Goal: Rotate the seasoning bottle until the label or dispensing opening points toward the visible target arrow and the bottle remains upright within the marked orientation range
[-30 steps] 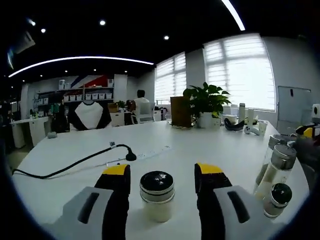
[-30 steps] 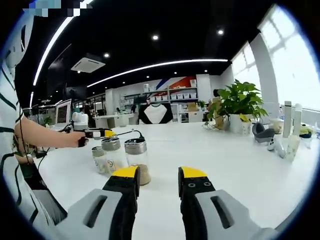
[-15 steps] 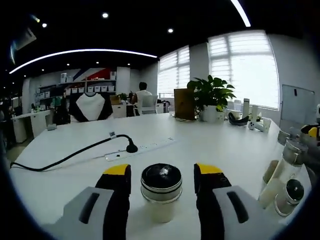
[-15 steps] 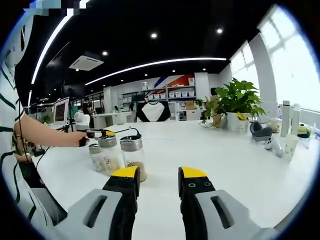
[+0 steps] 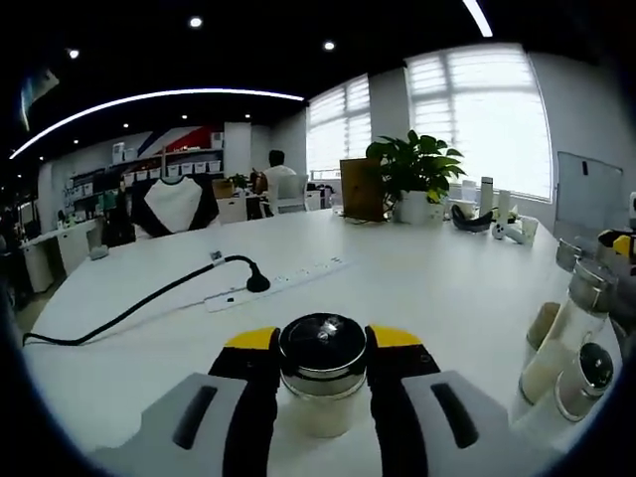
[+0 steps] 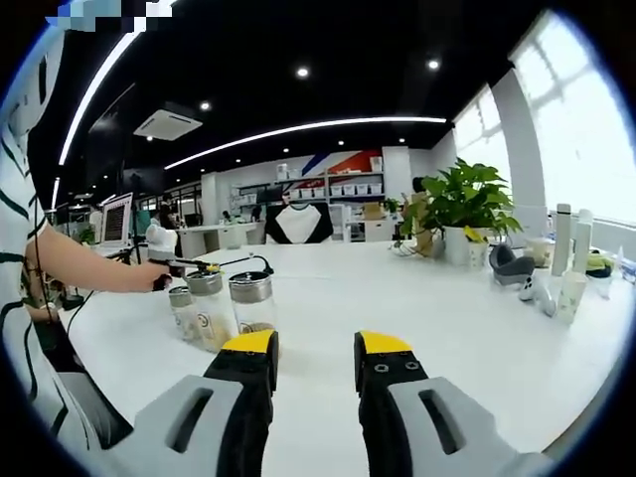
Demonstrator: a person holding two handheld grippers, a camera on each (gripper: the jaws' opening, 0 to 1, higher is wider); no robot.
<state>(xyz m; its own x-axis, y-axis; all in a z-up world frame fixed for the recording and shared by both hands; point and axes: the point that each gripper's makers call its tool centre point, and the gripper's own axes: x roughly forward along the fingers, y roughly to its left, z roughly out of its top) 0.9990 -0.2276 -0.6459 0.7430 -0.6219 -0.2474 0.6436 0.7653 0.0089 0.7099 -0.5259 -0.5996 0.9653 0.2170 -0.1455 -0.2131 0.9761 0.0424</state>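
A small seasoning bottle (image 5: pixel 320 383) with a glossy dark lid and pale contents stands upright on the white table (image 5: pixel 427 288). My left gripper (image 5: pixel 321 343) is shut on it, with the yellow-tipped jaws pressed against both sides just under the lid. My right gripper (image 6: pixel 313 348) is open above the table with nothing between its fingers. To its left stand three glass seasoning bottles (image 6: pixel 250 303) with metal lids. Behind them a person's hand holds the left gripper (image 6: pixel 194 265).
Three more seasoning bottles (image 5: pixel 571 328) stand at the right of the left gripper view. A white power strip (image 5: pixel 273 283) with a black cable lies ahead. A potted plant (image 5: pixel 412 184), flasks and small items (image 6: pixel 556 268) sit at the far table edge. A person's arm (image 6: pixel 79 268) reaches in from the left.
My left gripper's jaws have shut from wide apart onto the bottle's sides. The right gripper stays open, and its view has shifted slightly.
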